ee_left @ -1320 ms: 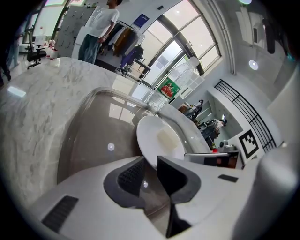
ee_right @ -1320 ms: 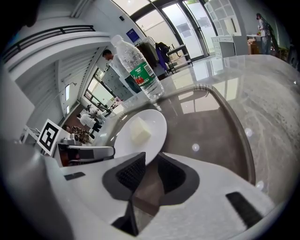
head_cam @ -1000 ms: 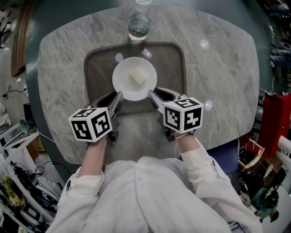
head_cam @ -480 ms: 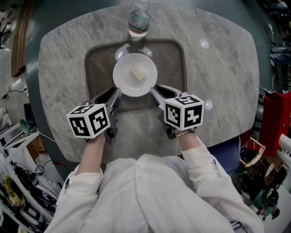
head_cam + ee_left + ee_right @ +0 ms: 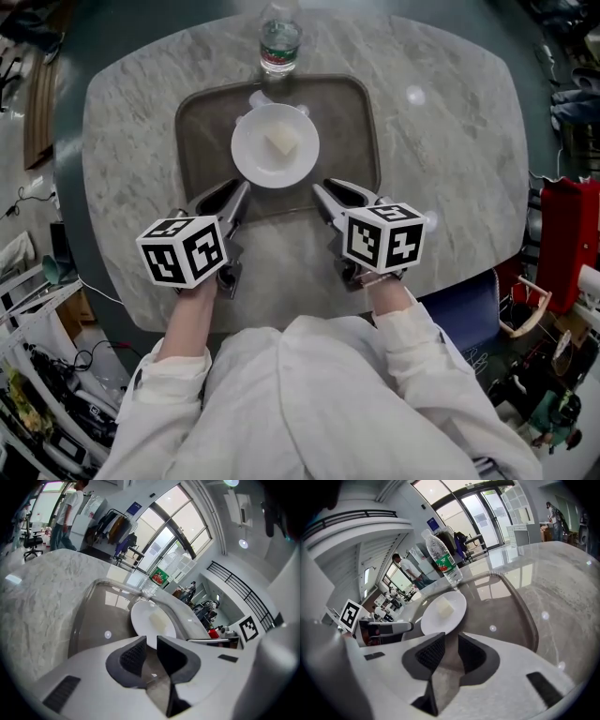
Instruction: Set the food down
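Note:
A white plate [image 5: 275,145] carrying a pale cube of food [image 5: 280,143] rests on the brown tray [image 5: 352,122]. My left gripper [image 5: 242,192] points at the plate's near-left rim and my right gripper [image 5: 319,190] at its near-right rim. Both stop just short of the rim. In the left gripper view the plate [image 5: 152,623] lies just beyond the left gripper [image 5: 149,641], whose jaws stand slightly apart with nothing between them. The right gripper [image 5: 451,641] shows the same narrow empty gap, with the food [image 5: 446,609] ahead on the plate.
A clear water bottle [image 5: 279,42] with a green label stands at the tray's far edge, just behind the plate, and shows as the bottle [image 5: 443,559] in the right gripper view. The marble table [image 5: 450,141] extends round the tray. Clutter stands on the floor at both sides.
The plate has gone forward onto the tray's middle. Both grippers, which held its near rim a second ago, have let go and now sit just behind it.

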### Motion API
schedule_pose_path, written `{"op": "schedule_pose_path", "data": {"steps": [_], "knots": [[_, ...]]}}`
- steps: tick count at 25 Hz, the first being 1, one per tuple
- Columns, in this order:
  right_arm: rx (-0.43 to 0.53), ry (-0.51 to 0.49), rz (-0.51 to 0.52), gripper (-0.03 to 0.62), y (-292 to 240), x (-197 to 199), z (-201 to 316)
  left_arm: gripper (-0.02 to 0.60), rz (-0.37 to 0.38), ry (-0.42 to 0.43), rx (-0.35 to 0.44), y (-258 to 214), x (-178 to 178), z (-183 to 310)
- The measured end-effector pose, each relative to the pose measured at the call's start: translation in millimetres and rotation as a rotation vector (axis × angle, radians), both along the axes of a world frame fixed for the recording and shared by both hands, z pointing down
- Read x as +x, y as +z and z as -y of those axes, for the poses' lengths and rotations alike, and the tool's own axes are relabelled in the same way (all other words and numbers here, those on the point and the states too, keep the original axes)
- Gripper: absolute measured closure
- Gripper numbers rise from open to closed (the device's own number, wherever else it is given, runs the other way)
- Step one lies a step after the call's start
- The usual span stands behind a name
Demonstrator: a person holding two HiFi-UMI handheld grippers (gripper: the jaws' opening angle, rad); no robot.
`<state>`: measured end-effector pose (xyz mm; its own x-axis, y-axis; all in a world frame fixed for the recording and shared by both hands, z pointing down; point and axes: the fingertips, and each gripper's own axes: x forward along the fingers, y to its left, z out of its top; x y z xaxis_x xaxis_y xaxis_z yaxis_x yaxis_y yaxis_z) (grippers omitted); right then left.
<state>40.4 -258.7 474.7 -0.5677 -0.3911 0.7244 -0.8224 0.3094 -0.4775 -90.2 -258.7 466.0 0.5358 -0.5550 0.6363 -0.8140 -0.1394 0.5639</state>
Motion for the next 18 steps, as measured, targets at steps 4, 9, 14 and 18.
{"op": "schedule_pose_path", "data": {"steps": [4, 9, 14, 18], "knots": [[0.039, 0.008, 0.029, 0.534, -15, -5, -16, 0.511, -0.044, 0.038, 0.058, -17, 8, -20], [0.088, 0.012, 0.064, 0.544, -33, -7, -39, 0.514, -0.170, 0.092, 0.134, -41, 19, -47], [0.159, -0.021, 0.068, 0.582, -55, -18, -73, 0.520, -0.206, 0.142, 0.215, -66, 20, -81], [0.239, -0.014, 0.152, 0.589, -87, -30, -98, 0.526, -0.256, 0.197, 0.299, -93, 26, -108]]}}
